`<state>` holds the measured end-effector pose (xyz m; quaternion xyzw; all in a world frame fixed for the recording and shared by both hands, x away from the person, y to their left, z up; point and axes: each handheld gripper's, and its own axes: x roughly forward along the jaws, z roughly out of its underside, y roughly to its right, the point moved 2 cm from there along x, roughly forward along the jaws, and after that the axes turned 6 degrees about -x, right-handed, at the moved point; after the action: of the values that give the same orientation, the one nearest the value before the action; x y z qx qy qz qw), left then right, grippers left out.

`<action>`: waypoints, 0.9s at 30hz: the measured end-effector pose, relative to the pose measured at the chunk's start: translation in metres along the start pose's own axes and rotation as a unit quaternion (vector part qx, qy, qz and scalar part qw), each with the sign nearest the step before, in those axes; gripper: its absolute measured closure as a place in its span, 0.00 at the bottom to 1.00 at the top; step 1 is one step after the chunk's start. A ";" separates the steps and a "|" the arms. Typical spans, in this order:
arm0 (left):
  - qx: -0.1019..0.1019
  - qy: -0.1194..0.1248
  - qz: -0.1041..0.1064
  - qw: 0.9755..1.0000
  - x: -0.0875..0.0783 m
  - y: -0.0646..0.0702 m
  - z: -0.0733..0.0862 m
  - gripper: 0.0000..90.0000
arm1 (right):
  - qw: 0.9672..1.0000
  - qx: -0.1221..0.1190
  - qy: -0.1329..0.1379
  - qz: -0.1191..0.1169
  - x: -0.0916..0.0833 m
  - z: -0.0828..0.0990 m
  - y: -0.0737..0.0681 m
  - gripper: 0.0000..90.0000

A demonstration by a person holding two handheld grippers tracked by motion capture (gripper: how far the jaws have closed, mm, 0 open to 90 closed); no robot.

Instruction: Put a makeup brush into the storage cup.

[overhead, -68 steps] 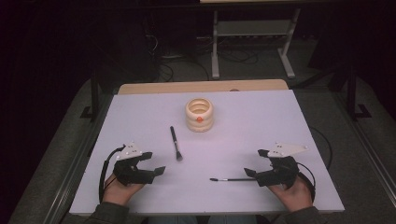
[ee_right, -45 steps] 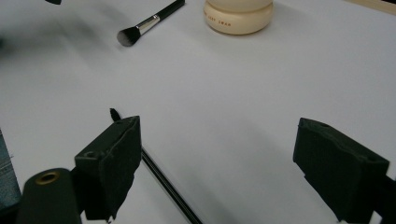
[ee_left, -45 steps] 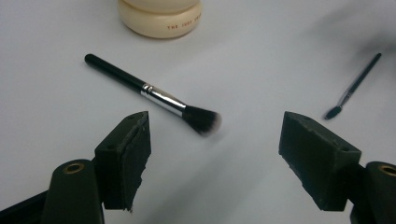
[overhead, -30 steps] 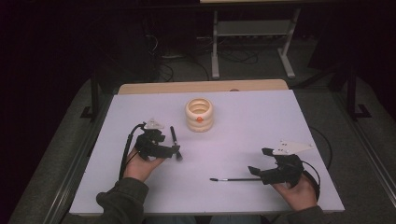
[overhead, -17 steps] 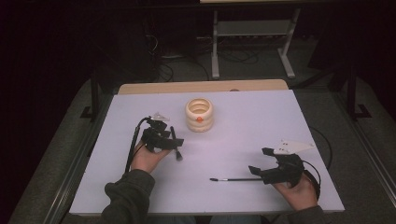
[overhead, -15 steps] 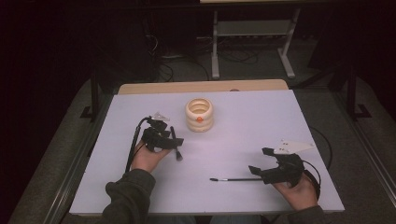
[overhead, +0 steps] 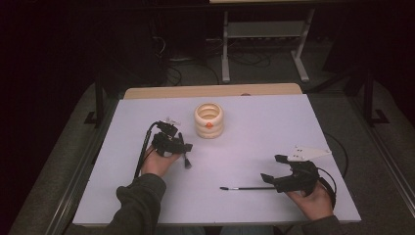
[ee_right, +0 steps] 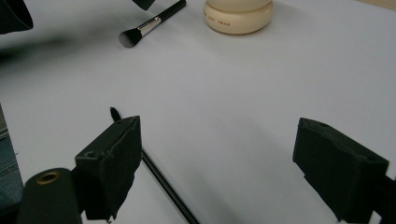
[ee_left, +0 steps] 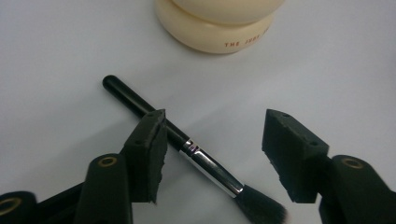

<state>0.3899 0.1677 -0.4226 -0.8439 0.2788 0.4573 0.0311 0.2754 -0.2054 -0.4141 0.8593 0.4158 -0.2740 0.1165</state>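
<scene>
Left tongs (ee_left: pixel 212 156) straddle a makeup brush (ee_left: pixel 187 147) that lies flat on the white table (overhead: pixel 293 132), just in front of a cream ribbed holder (overhead: pixel 209 120). The jaws have just been closing and now stand half spread, with the brush between them. The left pad (ee_left: pixel 149 149) sits at the black handle, perhaps touching it; the right pad (ee_left: pixel 292 154) is well clear of the ferrule, so nothing is pinched yet. The handle points toward the holder and the bristles toward the camera.

Right tongs (overhead: pixel 282 171) rest low on the near right of the table, spread wide. A 2nd, thinner brush (overhead: pixel 247 187) lies on the table and runs between the jaws close beside the left pad (ee_right: pixel 114 163), not gripped. Its tip points left across the table in the high view.

Step in hand, as judged: the grasp of the 1st brush, with the holder as the likely goal for both brushes.

Next move, as judged:
1. Close the left jaws until both pads press the handle near the ferrule.
2. Lift, tip the brush upright and carry it over the holder's mouth.
3. Lower it in before release.

The brush lies slantwise across the jaws, so an uneven squeeze could swivel it or let it roll out.
</scene>
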 end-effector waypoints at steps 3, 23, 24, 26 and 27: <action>-0.007 -0.006 -0.004 1.000 0.004 -0.003 0.000 0.48 | 1.000 -0.001 0.002 -0.001 0.000 -0.001 -0.001 0.16; -0.069 -0.024 -0.037 0.997 0.025 -0.007 0.002 0.59 | 1.000 -0.005 0.004 -0.003 0.000 -0.002 -0.002 0.17; -0.069 -0.024 -0.037 0.997 0.025 -0.007 0.002 0.59 | 1.000 -0.005 0.004 -0.003 0.000 -0.002 -0.002 0.17; -0.052 -0.032 -0.055 0.997 0.027 -0.006 0.003 0.60 | 1.000 -0.005 0.004 -0.003 0.000 -0.002 -0.002 0.17; -0.045 -0.035 -0.059 0.997 0.027 -0.005 0.002 0.60 | 1.000 -0.006 0.004 -0.003 0.000 -0.002 -0.003 0.17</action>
<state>0.4018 0.1605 -0.4463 -0.8431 0.2063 0.4957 0.0302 0.2739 -0.2030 -0.4126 0.8585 0.4206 -0.2683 0.1186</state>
